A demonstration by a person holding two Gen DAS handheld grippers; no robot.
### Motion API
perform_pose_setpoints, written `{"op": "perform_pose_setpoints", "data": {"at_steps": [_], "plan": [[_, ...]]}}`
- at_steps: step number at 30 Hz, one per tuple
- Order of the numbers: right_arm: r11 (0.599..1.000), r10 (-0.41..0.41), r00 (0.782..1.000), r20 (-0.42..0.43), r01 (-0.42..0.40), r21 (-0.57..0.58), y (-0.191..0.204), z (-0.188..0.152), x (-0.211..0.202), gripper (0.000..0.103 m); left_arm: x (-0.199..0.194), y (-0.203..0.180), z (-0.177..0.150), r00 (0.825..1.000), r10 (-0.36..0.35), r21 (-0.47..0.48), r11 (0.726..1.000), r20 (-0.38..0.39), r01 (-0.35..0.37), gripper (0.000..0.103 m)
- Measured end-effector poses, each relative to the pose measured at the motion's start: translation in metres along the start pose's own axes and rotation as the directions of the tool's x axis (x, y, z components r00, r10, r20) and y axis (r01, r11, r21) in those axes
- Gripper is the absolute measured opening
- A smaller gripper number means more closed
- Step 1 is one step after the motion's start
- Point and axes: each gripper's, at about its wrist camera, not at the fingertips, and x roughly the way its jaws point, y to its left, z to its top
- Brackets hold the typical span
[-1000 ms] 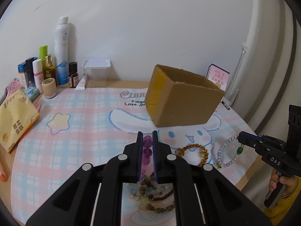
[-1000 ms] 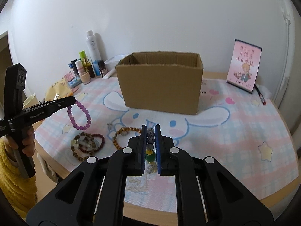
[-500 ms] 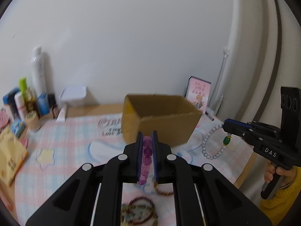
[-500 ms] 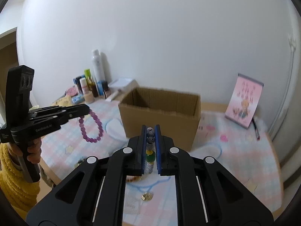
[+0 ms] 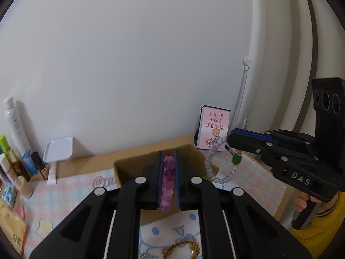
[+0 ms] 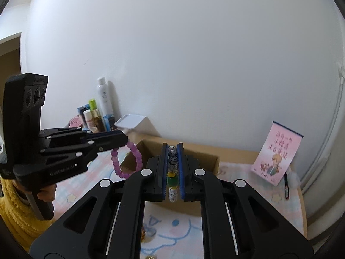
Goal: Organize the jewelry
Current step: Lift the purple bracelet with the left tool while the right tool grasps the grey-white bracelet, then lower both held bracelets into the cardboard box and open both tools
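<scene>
We hold two bracelets above the box: left gripper clamps purple bracelet, right gripper clamps white bracelet; neither dropped yet, amber bracelet on desk below left gripper.

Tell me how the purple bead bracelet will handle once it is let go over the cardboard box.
The purple bead bracelet hangs as a loose loop from the left tongs, so it is probably floppy and will collapse in the cardboard box. Its round beads look smooth, so it may slide or roll slightly.
</scene>
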Motion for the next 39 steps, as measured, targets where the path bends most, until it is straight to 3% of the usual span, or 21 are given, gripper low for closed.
{"op": "perform_pose_setpoints", "data": {"at_steps": [7,12,20,26,31,39], "plan": [[0.997,0.06,0.997,-0.038,-0.058,0.05,-0.017,0.013,0.033,0.008,0.034,0.001,0.019,0.999,-0.013,0.005,1.0,-0.041,0.014,0.009],[0.991,0.114,0.982,-0.148,-0.103,0.081,-0.026,0.007,0.071,0.008,0.065,0.007,0.021,0.992,0.014,0.009,1.0,-0.123,-0.013,0.009],[0.979,0.194,0.926,-0.324,-0.161,0.125,-0.038,-0.009,0.113,0.008,0.111,0.021,0.004,0.953,0.001,-0.03,0.999,-0.304,-0.011,0.009],[0.983,0.183,0.89,-0.417,-0.158,0.094,-0.034,-0.022,0.13,0.008,0.126,0.03,-0.007,0.923,0.028,-0.029,0.999,-0.384,-0.042,0.009],[0.983,0.179,0.883,-0.434,-0.14,0.12,-0.04,-0.027,0.138,0.008,0.132,0.03,-0.014,0.906,0.031,-0.021,0.999,-0.422,-0.044,0.009],[0.982,0.178,0.875,-0.45,-0.129,0.136,-0.046,-0.03,0.143,0.008,0.134,0.03,-0.015,0.901,0.062,-0.004,0.998,-0.429,-0.07,0.009]]}}
